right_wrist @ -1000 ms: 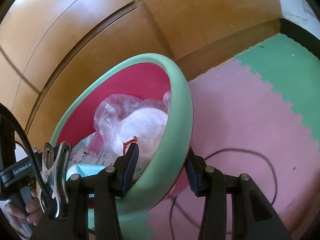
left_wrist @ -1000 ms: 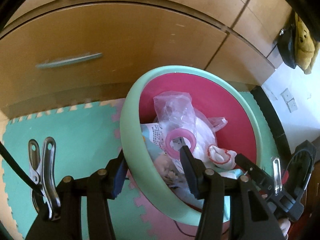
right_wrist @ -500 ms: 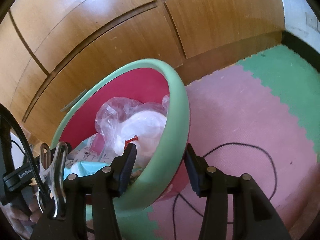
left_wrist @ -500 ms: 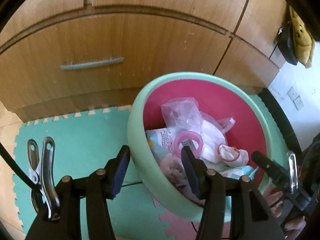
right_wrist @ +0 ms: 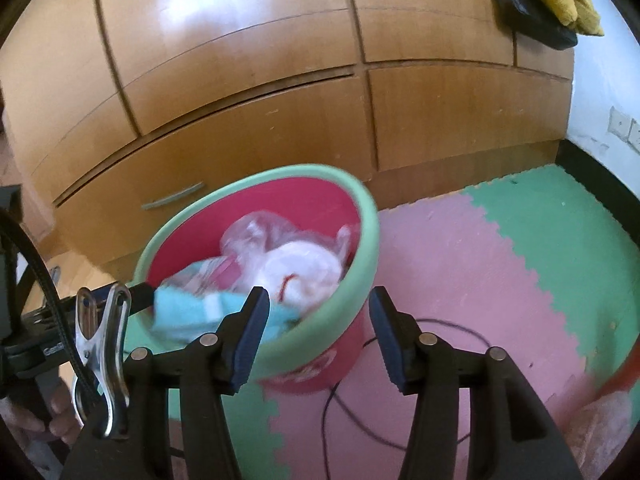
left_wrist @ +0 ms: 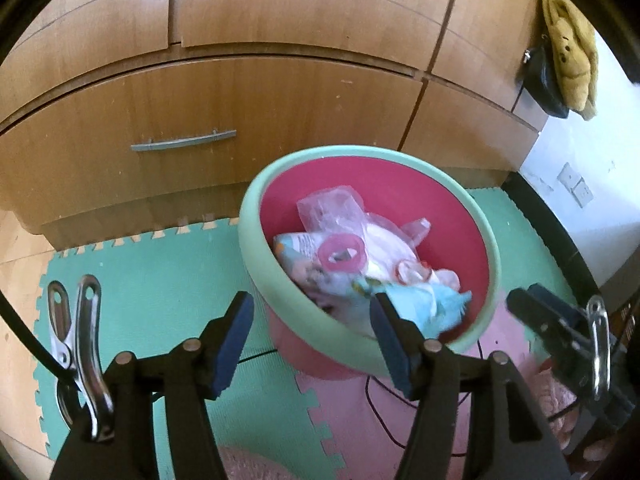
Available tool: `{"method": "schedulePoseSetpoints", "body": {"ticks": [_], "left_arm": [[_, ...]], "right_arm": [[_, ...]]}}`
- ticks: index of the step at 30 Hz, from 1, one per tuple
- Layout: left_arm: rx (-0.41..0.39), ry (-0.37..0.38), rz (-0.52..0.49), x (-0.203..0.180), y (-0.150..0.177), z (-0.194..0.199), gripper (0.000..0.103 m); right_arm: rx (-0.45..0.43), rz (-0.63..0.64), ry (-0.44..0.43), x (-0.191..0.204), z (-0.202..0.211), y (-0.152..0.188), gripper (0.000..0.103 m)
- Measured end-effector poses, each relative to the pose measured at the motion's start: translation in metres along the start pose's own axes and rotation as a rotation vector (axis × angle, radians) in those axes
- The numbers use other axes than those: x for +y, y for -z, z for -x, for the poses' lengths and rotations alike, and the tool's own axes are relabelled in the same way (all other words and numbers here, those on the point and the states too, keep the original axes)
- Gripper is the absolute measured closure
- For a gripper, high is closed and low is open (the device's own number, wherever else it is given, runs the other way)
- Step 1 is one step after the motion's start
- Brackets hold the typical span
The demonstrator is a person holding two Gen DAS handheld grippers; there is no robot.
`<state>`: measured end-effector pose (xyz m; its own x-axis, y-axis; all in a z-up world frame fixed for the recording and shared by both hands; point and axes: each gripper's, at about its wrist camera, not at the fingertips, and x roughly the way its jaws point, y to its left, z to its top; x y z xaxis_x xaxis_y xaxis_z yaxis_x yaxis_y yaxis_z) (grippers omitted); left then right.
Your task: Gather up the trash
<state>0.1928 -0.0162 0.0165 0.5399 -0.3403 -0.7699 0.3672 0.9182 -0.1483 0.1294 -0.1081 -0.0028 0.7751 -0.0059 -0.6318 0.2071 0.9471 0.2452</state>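
Note:
A pink bin with a mint-green rim (left_wrist: 256,256) stands on the foam floor mat; it also shows in the right wrist view (right_wrist: 366,256). It holds trash: a clear plastic bag (left_wrist: 340,212), a pink ring (left_wrist: 342,254), a printed wrapper (left_wrist: 304,260) and a light blue wrapper (left_wrist: 432,304). My left gripper (left_wrist: 312,338) is open and empty, its fingers on either side of the near left rim, pulled back from it. My right gripper (right_wrist: 318,334) is open and empty, straddling the bin's right rim at a small distance. The right gripper shows at the right edge of the left wrist view (left_wrist: 560,332).
Wooden drawers with a metal handle (left_wrist: 184,141) stand right behind the bin. A thin black cable (right_wrist: 360,412) lies on the pink and green mat (right_wrist: 540,240). A yellow plush toy and a black bag (left_wrist: 568,36) hang at the upper right by the white wall.
Both grippers have drawn back and up from the bin, so it looks smaller and farther. The bin now stands on the mat, and the trash inside has shifted a little.

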Motion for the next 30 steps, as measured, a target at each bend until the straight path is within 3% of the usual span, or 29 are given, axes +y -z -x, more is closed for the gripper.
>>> {"method": "schedulePoseSetpoints", "body": {"ticks": [7, 14, 30], "left_arm": [[0.027, -0.038, -0.034, -0.015, 0.021, 0.006, 0.039], [0.041, -0.071, -0.052, -0.024, 0.034, 0.010, 0.039], [0.063, -0.074, -0.076, -0.034, 0.044, 0.010, 0.039]], "right_arm": [[0.084, 0.026, -0.069, 0.012, 0.008, 0.018, 0.050], [0.162, 0.041, -0.047, 0.011, 0.004, 0.036, 0.050], [0.164, 0.031, -0.044, 0.003, 0.007, 0.038, 0.050]]}}
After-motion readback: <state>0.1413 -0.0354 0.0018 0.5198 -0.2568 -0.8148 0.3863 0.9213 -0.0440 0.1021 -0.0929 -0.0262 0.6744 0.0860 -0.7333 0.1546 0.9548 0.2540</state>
